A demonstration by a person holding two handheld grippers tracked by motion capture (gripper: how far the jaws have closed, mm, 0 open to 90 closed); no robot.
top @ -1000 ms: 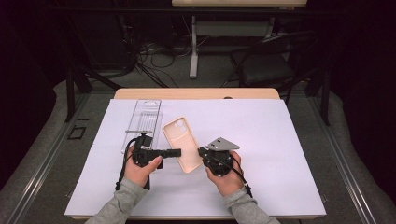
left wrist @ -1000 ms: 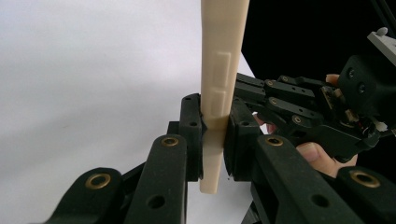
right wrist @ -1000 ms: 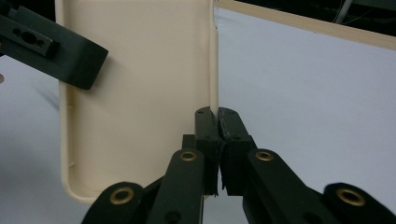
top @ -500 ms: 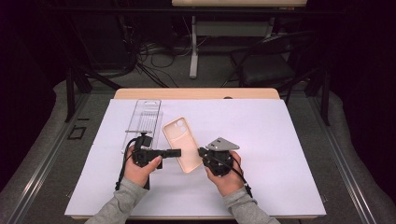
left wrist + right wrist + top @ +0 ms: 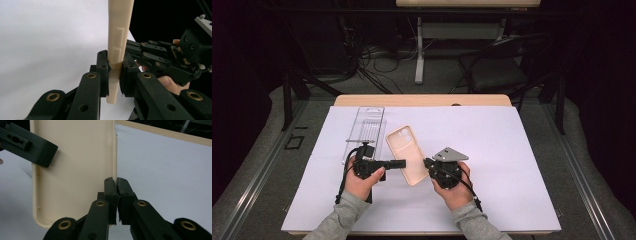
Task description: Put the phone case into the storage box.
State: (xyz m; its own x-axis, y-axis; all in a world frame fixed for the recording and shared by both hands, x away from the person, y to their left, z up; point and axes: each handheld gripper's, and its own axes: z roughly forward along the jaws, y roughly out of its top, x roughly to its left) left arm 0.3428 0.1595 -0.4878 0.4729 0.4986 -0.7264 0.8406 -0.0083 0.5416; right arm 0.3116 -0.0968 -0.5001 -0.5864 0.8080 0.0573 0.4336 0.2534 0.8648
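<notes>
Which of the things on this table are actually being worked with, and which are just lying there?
In use:
- phone case, cream-coloured, pinched at its edges from both sides
- left gripper, shut on the case's edge
- right gripper, shut on the opposite edge

Lying about:
- clear plastic package, flat on the white sheet, untouched
- chair and cables behind the table

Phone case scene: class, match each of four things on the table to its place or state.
Things:
1. phone case
2. clear plastic package
3. left gripper
4. right gripper

Places or states:
A. lies behind the left hand
B. pinches the case's side wall near a corner
C. cream, gripped from both sides
D. clamps a long edge, seen edge-on

Pairs: 1-C, 2-A, 3-D, 4-B
</notes>
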